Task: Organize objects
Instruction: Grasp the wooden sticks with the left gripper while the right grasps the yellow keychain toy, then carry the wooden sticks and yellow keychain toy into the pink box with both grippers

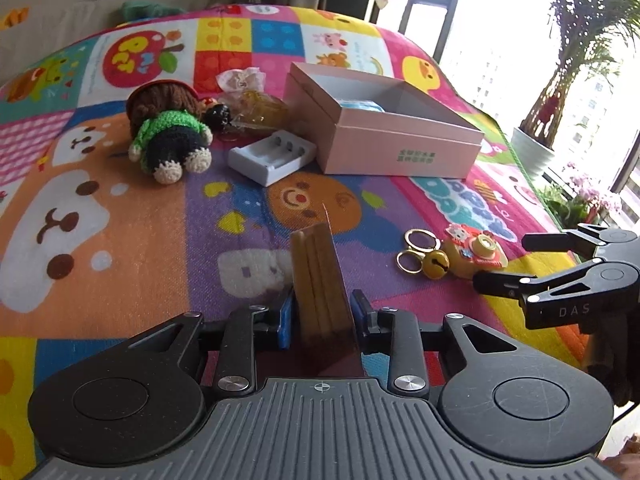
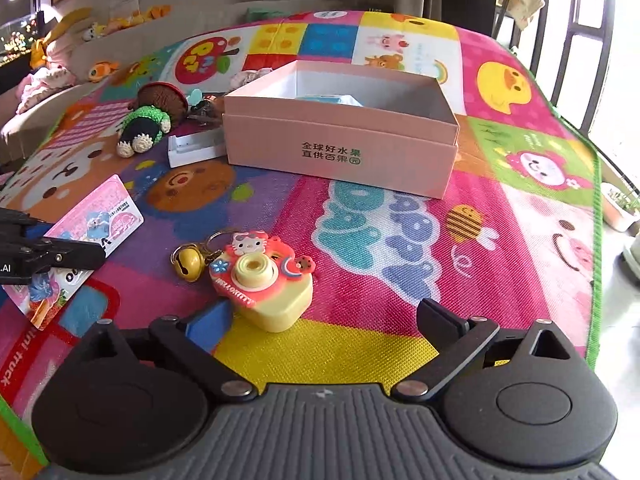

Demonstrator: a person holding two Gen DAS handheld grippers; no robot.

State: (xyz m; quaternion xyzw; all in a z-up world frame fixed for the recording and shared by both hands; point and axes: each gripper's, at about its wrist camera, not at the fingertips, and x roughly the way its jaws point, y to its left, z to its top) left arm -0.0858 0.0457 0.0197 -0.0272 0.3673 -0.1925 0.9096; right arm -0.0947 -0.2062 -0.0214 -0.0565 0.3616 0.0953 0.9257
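My left gripper (image 1: 322, 312) is shut on a pink card (image 1: 322, 280), held edge-up above the mat; the card's printed face shows in the right wrist view (image 2: 96, 220). My right gripper (image 2: 324, 320) is open and empty, its left finger beside a yellow Hello Kitty camera keychain (image 2: 264, 284) with a gold bell (image 2: 187, 263); the keychain also shows in the left wrist view (image 1: 476, 252). An open pink box (image 1: 392, 128) stands farther back, also in the right wrist view (image 2: 344, 148), with something light blue inside.
A crocheted doll (image 1: 168, 132), a white battery charger (image 1: 272, 156) and a crinkled clear packet (image 1: 260, 108) lie left of the box on the colourful play mat (image 1: 120, 240). Potted plants (image 1: 560, 112) stand by the window at the right.
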